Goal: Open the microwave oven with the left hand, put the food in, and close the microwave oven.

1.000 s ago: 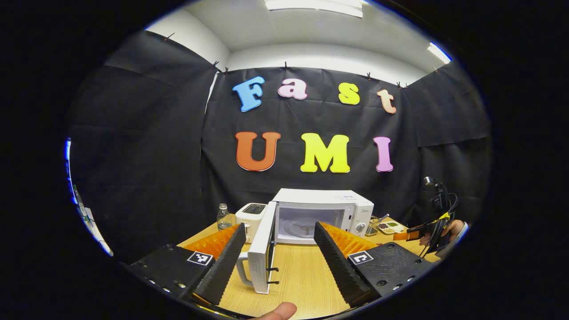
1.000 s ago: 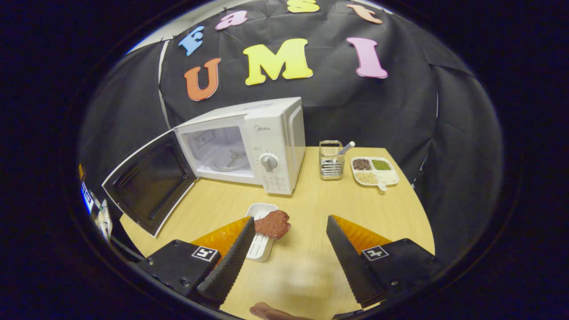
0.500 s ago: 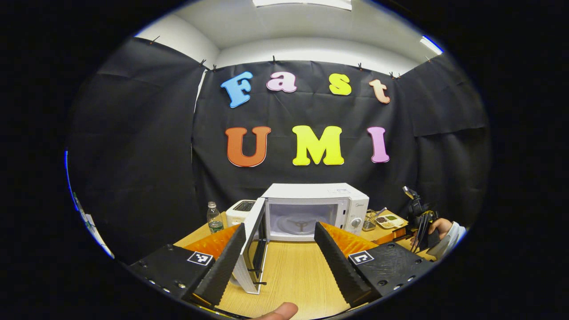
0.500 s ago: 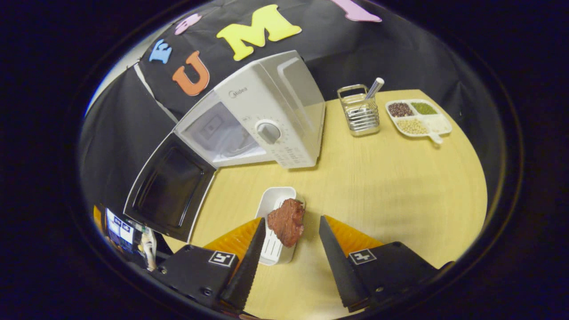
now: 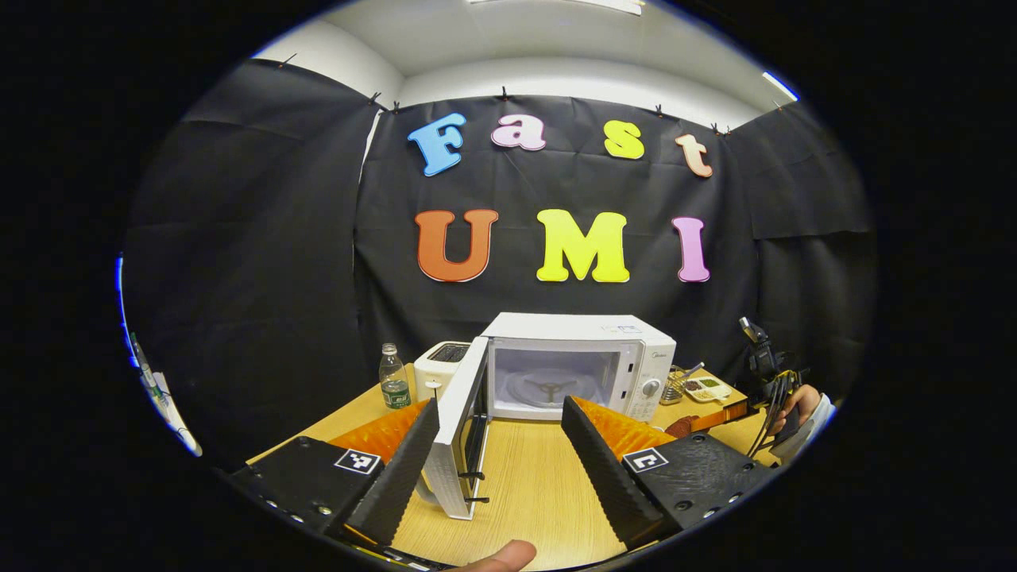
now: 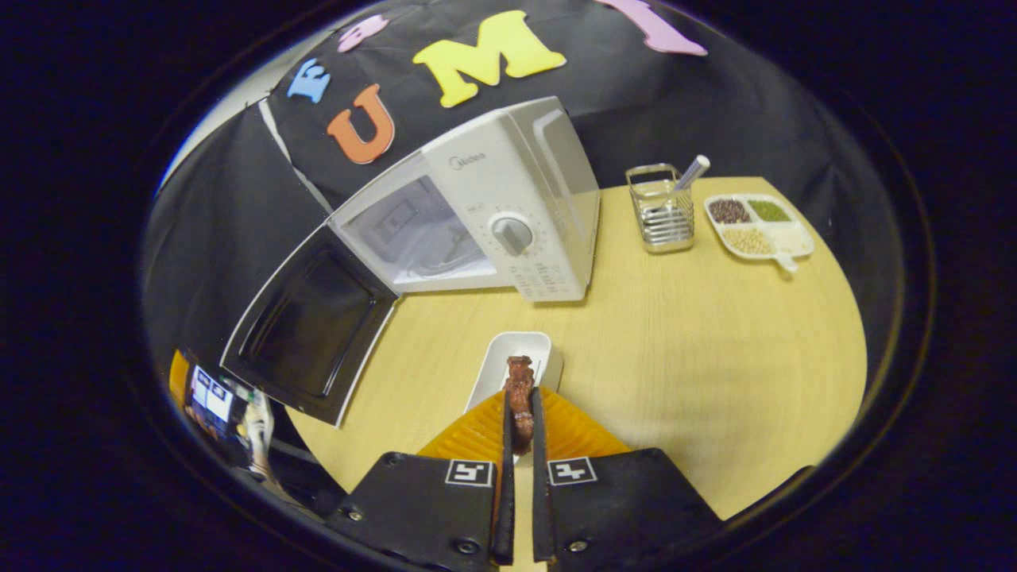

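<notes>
Since half a second ago the right gripper has pinched its fingers together on the piece of meat, which earlier lay loose between spread fingers.

Door work looks done — the microwave stands with its door swung wide and the turntable bare inside, so the step in hand is picking up the food. Meat is gripped edge-on just over the small white dish on the wooden table, in front of the oven. Left gripper hangs with fingers spread, holding nothing, near the door's edge. Next, I judge, the meat must be lifted off the dish and carried left into the cavity — keeping low enough for the opening — before the left gripper pushes the door shut.
</notes>
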### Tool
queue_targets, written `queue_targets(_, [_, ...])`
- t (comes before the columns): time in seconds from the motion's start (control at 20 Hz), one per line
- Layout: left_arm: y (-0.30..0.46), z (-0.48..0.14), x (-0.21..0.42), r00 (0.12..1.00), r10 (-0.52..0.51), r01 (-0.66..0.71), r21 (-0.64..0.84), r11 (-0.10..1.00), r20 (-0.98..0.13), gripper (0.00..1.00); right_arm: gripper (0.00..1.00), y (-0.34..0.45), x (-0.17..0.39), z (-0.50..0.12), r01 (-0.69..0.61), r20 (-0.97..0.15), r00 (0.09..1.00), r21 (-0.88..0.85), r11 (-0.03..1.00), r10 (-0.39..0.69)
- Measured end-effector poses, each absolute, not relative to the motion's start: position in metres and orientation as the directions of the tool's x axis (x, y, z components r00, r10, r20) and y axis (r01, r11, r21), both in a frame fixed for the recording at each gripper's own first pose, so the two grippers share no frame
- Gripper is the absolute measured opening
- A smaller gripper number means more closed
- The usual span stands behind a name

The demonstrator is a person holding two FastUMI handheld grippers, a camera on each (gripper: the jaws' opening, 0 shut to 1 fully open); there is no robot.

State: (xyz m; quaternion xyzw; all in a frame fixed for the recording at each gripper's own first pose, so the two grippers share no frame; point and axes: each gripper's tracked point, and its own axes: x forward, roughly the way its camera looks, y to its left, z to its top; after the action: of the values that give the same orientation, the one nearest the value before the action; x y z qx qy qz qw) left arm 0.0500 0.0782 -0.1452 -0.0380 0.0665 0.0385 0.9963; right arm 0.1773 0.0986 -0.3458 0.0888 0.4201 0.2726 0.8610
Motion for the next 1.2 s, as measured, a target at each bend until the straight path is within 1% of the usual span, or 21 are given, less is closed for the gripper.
queue_targets(0.25, [0.090, -0.144, 0.042, 0.989, 0.077, -0.089, -0.087, 0.992, -0.128, 0.95, 0.12, 0.118, 0.154, -0.297, -0.502, -0.598, 0.652, 0.120, 0.857, 0.466])
queue_targets(0.35, [0.092, -0.143, 0.038, 0.989, 0.074, -0.087, -0.102, 0.991, -0.130, 0.94, 0.12, 0.136, 0.147, -0.282, -0.530, -0.550, 0.699, 0.029, 0.848, 0.456])
queue_targets(0.5, [0.097, -0.143, 0.035, 0.990, 0.070, -0.085, -0.117, 0.989, -0.122, 0.92, 0.12, 0.168, 0.145, -0.268, -0.533, -0.475, 0.750, -0.022, 0.846, 0.460])
queue_targets(0.65, [0.102, -0.145, 0.032, 0.991, 0.058, -0.072, -0.117, 0.990, -0.123, 0.92, 0.12, 0.200, 0.159, -0.261, -0.506, -0.412, 0.784, 0.008, 0.863, 0.464])
queue_targets(0.75, [0.110, -0.144, 0.031, 0.990, 0.064, -0.079, -0.115, 0.990, -0.124, 0.92, 0.12, 0.224, 0.176, -0.257, -0.475, -0.375, 0.802, 0.073, 0.877, 0.465])
queue_targets(0.9, [0.115, -0.140, 0.027, 0.992, 0.057, -0.070, -0.115, 0.991, -0.111, 0.92, 0.12, 0.256, 0.206, -0.262, -0.400, -0.353, 0.823, 0.198, 0.895, 0.446])
queue_targets(1.05, [0.113, -0.138, 0.027, 0.996, 0.036, -0.044, -0.098, 0.994, -0.083, 0.92, 0.12, 0.286, 0.240, -0.271, -0.290, -0.349, 0.846, 0.332, 0.897, 0.403])
queue_targets(1.2, [0.111, -0.137, 0.028, 0.998, 0.016, -0.020, -0.067, 0.998, -0.064, 0.92, 0.12, 0.306, 0.276, -0.292, -0.147, -0.365, 0.874, 0.433, 0.889, 0.322])
